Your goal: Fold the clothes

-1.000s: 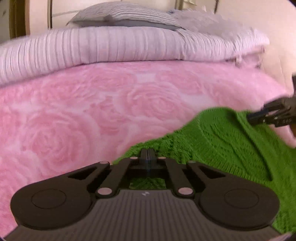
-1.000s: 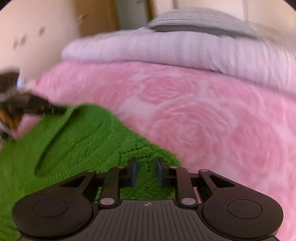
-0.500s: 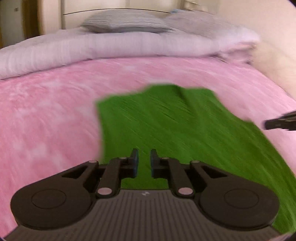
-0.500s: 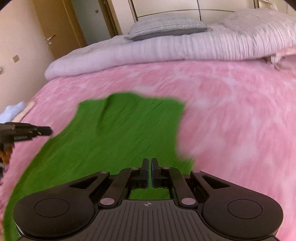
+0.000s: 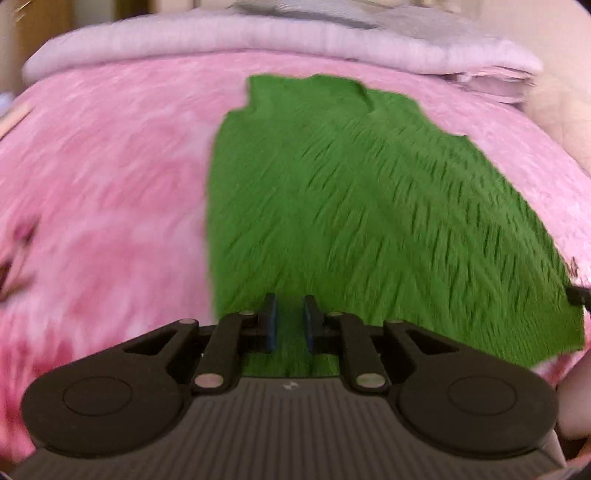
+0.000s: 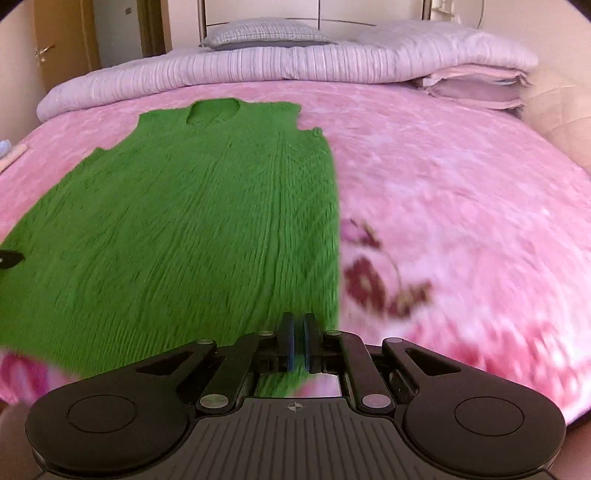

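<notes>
A green knitted sleeveless garment point(image 6: 192, 221) lies spread flat on the pink rose-patterned bed cover point(image 6: 461, 177), neck hole toward the pillows. It also shows in the left wrist view point(image 5: 351, 206). My left gripper point(image 5: 289, 321) is over the garment's near hem at its left corner, jaws a small way apart with green cloth showing between them. My right gripper point(image 6: 298, 347) is at the near right corner of the hem, jaws nearly closed on the cloth edge. The other gripper's tip shows at the left edge of the right wrist view point(image 6: 9, 258).
A rolled lilac duvet point(image 6: 258, 70) and pillows point(image 6: 266, 33) lie across the head of the bed. Folded pink bedding point(image 6: 480, 88) is stacked at the far right. A wooden door point(image 6: 62, 40) stands at the far left. The cover point(image 5: 92, 203) extends left of the garment.
Both grippers have pulled back toward the foot of the bed, dragging the garment out flat. The left jaws went from shut to slightly apart; the right jaws closed.
</notes>
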`<state>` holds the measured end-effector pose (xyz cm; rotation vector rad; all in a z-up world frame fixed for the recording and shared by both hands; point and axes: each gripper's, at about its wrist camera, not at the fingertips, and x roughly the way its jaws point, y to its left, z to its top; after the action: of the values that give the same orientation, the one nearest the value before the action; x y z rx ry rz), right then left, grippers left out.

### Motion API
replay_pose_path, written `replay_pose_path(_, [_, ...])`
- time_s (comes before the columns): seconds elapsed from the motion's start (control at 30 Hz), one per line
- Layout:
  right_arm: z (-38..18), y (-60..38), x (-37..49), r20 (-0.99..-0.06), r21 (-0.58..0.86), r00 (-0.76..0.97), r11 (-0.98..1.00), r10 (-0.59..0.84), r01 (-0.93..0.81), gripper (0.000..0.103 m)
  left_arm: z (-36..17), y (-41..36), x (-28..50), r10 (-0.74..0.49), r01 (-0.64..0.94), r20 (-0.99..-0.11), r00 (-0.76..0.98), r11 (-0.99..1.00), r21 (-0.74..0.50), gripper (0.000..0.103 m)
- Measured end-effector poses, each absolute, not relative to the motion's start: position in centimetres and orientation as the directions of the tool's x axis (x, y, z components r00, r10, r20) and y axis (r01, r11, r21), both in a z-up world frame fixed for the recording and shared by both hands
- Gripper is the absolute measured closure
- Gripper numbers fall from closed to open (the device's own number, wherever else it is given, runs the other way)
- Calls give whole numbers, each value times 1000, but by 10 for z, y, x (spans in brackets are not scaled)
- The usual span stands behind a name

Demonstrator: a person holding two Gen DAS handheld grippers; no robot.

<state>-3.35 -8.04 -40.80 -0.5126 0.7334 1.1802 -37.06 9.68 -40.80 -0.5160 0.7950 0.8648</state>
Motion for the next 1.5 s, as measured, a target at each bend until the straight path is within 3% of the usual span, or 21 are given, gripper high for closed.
replay_pose_path(0.17, [-403,-105,-43,-771,36,208,367,602,-930,93,-391,58,-378,502,-864,-805,315,503,-24,90])
replay_pose_path(0.27, [-388,-115,-44,-773,70,227,435,592,-898,65,-369,39,-381,535,-883,-799,274,468,10,88])
replay_pose_path(0.33, [-373,-129,-49,-742,126,230,468,630,-875,46,-352,25,-383,560,-889,-782,273,458,18,81])
replay_pose_path(0.43, [-354,-139,-59,-703,186,208,459,680,-869,39,-336,9,-387,581,-893,-768,271,450,25,76])
replay_pose_path(0.87, [-329,-164,-113,-678,159,181,382,712,-910,36,-312,-44,-397,604,-880,-743,288,473,44,71])
replay_pose_path(1.5, [-327,-192,-110,-682,154,216,425,699,-892,36,-306,-74,-383,596,-840,-731,331,540,61,69])
